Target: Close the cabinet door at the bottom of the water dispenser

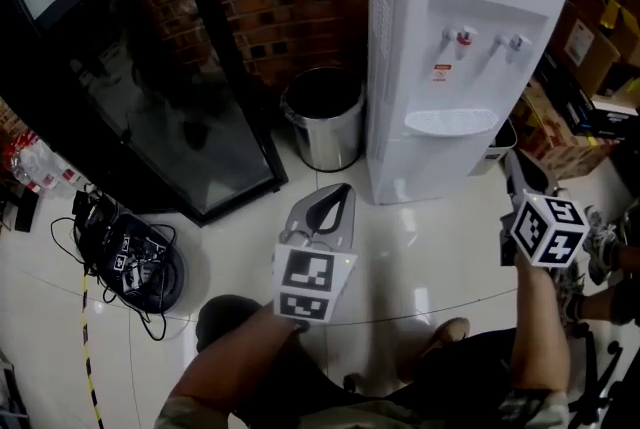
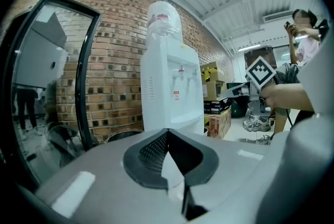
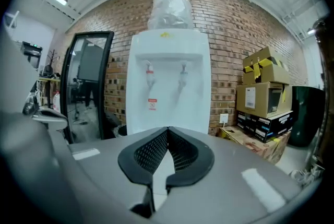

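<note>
The white water dispenser (image 1: pixel 450 47) stands against the brick wall with a bottle on top (image 3: pixel 169 9). In the head view its lower front (image 1: pixel 425 167) looks flat and flush, with no door standing out. My left gripper (image 1: pixel 338 195) hovers over the floor in front of the dispenser's left corner, its jaws shut with nothing between them (image 2: pixel 167 131). My right gripper (image 1: pixel 514 165) is raised at the dispenser's right side, also shut and empty (image 3: pixel 167 130). It faces the taps (image 3: pixel 167 74), and its own body hides the lower cabinet in that view.
A steel bin (image 1: pixel 323 117) stands left of the dispenser, beside a black glass-door cabinet (image 1: pixel 130 67). Cardboard boxes (image 1: pixel 590 47) are stacked at the right, with a small white bin (image 1: pixel 497 145) by the dispenser. Cables and a round black device (image 1: pixel 140 267) lie on the floor at left. A person (image 2: pixel 308 35) stands behind.
</note>
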A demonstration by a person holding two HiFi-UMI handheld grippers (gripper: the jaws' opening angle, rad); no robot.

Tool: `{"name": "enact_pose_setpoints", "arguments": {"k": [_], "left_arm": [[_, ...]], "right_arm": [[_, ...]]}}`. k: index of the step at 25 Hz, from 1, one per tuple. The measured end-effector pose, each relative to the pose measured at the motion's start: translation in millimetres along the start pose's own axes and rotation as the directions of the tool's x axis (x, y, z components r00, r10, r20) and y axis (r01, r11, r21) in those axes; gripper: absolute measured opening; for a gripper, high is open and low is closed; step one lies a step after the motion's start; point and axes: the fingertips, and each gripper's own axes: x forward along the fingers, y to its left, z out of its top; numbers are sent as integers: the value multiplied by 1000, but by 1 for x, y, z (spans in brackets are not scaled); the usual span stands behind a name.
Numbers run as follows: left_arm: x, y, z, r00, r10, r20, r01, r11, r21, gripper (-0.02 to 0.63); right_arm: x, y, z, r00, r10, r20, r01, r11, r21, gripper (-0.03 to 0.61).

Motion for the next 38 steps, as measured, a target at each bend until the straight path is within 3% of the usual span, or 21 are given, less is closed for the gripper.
{"name": "enact_pose_setpoints", "arguments": {"k": [8,16,21,28,38], "left_arm": [[-38,6,18,998,47,46,-47,999,-13,2],[-68,-13,24,998,1,64,-2,1000,21,2],[-79,-15,33,997,-14,79,16,1000,-17,2],[-97,-39,49,993,-77,93,80,997,-23,2],[-119,-36,36,996,-60,66,61,998,-10,2]], "right_arm": [[-48,71,26,974,219,52,-212,972,-105,0],[-91,101,38,945,304,120,-293,951,-96,0],[-114,123,53,907,390,157,-372,919,-130,0],[-132,155,44,868,480,127,-461,874,-151,0],[-150,216,14,800,599,49,-583,793,-176,0]]}}
